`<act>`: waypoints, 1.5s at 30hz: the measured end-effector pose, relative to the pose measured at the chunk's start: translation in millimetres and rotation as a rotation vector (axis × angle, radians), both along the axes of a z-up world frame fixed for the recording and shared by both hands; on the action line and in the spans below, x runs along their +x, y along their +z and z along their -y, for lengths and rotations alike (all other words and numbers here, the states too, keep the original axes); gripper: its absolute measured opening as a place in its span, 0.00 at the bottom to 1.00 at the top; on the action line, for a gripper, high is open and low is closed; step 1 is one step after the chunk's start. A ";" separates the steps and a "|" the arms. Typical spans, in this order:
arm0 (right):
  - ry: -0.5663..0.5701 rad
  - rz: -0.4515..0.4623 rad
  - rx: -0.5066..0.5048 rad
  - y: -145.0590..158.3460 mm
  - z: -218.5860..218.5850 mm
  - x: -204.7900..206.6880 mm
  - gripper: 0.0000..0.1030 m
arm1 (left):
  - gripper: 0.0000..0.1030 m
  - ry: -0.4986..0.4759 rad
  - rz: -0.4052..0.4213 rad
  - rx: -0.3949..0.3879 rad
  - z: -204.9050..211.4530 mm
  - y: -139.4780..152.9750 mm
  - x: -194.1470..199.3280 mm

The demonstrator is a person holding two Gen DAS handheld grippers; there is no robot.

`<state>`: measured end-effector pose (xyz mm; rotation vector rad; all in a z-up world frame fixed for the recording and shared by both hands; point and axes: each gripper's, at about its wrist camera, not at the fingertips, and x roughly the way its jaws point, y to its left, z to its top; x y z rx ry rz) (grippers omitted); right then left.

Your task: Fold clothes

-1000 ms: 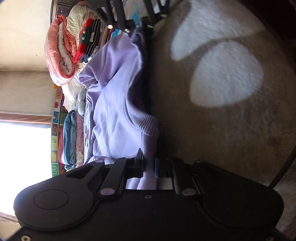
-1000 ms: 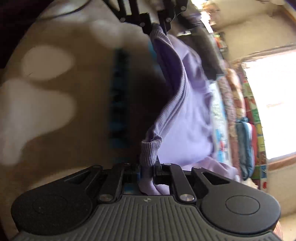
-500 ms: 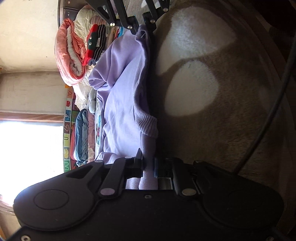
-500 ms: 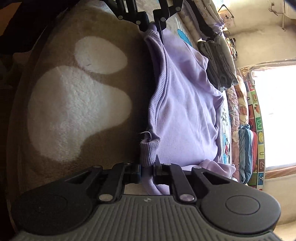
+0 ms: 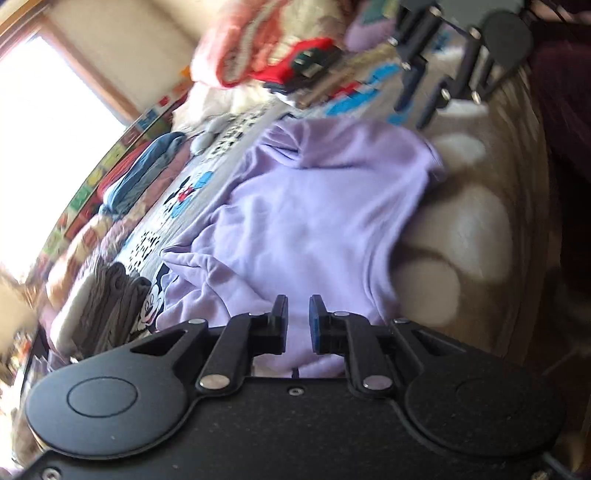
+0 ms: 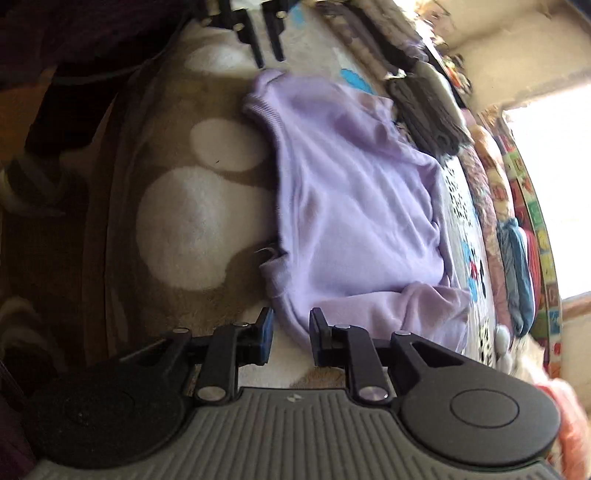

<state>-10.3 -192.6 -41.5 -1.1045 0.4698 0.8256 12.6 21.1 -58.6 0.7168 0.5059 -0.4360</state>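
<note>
A lilac sweatshirt (image 5: 314,218) lies spread on the bed, its ribbed hem toward the brown-and-white blanket (image 5: 476,229). It also shows in the right wrist view (image 6: 354,206). My left gripper (image 5: 294,312) is open and empty, just above the near edge of the sweatshirt. My right gripper (image 6: 290,325) is open and empty, at the sweatshirt's near corner beside the blanket (image 6: 177,221). The right gripper shows at the top of the left wrist view (image 5: 436,85), and the left gripper at the top of the right wrist view (image 6: 258,33).
A folded grey pile (image 5: 107,302) lies left of the sweatshirt and shows too in the right wrist view (image 6: 432,110). Pink and red bedding (image 5: 266,48) is heaped at the far end. Blue clothes (image 5: 147,166) lie along the window wall. A cartoon-print sheet (image 5: 184,199) covers the bed.
Both grippers let go of the sweatshirt's ribbed hem and opened. The sweatshirt, held up between them before, now lies flat on the bed. Both grippers have pulled back.
</note>
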 end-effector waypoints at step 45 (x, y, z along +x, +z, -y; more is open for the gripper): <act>-0.618 -0.639 1.252 -62.7 5.0 106.3 0.63 | 0.57 0.856 -0.249 -1.278 -163.4 -26.5 172.7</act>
